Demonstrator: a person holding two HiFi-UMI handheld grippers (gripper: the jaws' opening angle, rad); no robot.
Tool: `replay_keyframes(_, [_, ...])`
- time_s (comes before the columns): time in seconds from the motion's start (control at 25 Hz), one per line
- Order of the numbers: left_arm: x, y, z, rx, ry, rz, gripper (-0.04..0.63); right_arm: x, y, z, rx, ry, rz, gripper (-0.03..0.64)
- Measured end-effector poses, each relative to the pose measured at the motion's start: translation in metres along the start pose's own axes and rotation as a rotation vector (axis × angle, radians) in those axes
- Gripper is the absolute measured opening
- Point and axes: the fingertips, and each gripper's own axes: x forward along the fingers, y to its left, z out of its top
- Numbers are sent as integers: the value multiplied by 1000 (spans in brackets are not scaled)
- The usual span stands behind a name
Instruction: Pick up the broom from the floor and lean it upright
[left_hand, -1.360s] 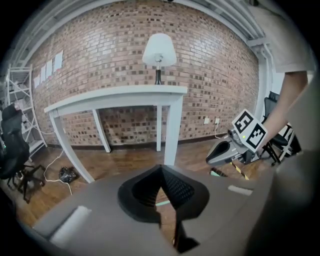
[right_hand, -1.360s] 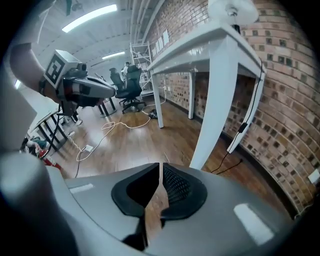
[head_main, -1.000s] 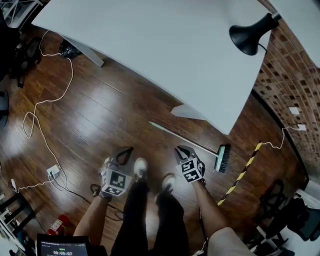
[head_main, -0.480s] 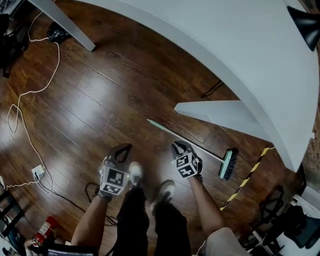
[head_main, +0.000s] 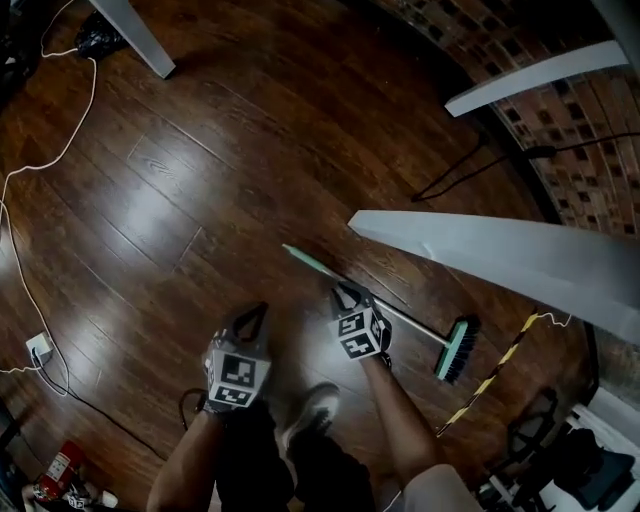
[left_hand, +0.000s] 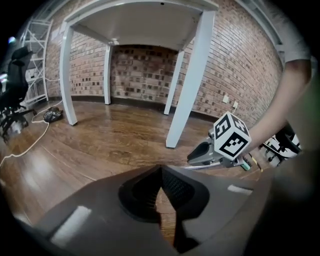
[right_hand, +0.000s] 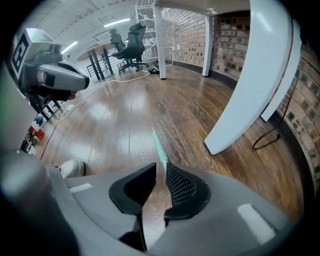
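The broom (head_main: 400, 318) lies flat on the wooden floor, its pale green handle end (head_main: 300, 258) pointing up-left and its teal head (head_main: 455, 350) at the right. My right gripper (head_main: 345, 296) hovers just over the middle of the handle. In the right gripper view the handle (right_hand: 159, 142) runs away from the tips of the right gripper (right_hand: 160, 167). Its jaws have just been opening, the gap is narrow, and only floor shows between them. My left gripper (head_main: 250, 316) is left of the broom over bare floor. The jaws of the left gripper (left_hand: 161, 170) meet at the tips, holding nothing.
A white table leg (head_main: 520, 255) slants just beyond the broom, another leg (head_main: 135, 35) stands far left. A brick wall (head_main: 560, 150) runs behind. A white cable (head_main: 40, 170) leads to a socket (head_main: 38, 348). Yellow-black tape (head_main: 495, 365) lies by the broom head. My shoe (head_main: 315, 405) is below.
Both grippers have sunk towards the floor, and the head view has dropped below the tabletop. The right gripper now sits over the broom handle. The left one stays beside it.
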Motion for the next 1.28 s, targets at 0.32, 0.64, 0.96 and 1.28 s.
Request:
replay_keyframes(0.32, [17,3,-41,-4,64,9,0,47,-11,-37,-127,182,-13,94])
replay_keyframes(0.64, [19,-2,-48,-6,82,6,0,68,-20,-41,-238,307,4,105])
replay_keyframes(0.96, [25,-4,-53,-12,90,-3,0,83,-15,-38,-306,377,39,138])
replay_keyframes(1.28, [21,2,-62,-29,115,12,0,83,-3,-45,-370,388,50,84])
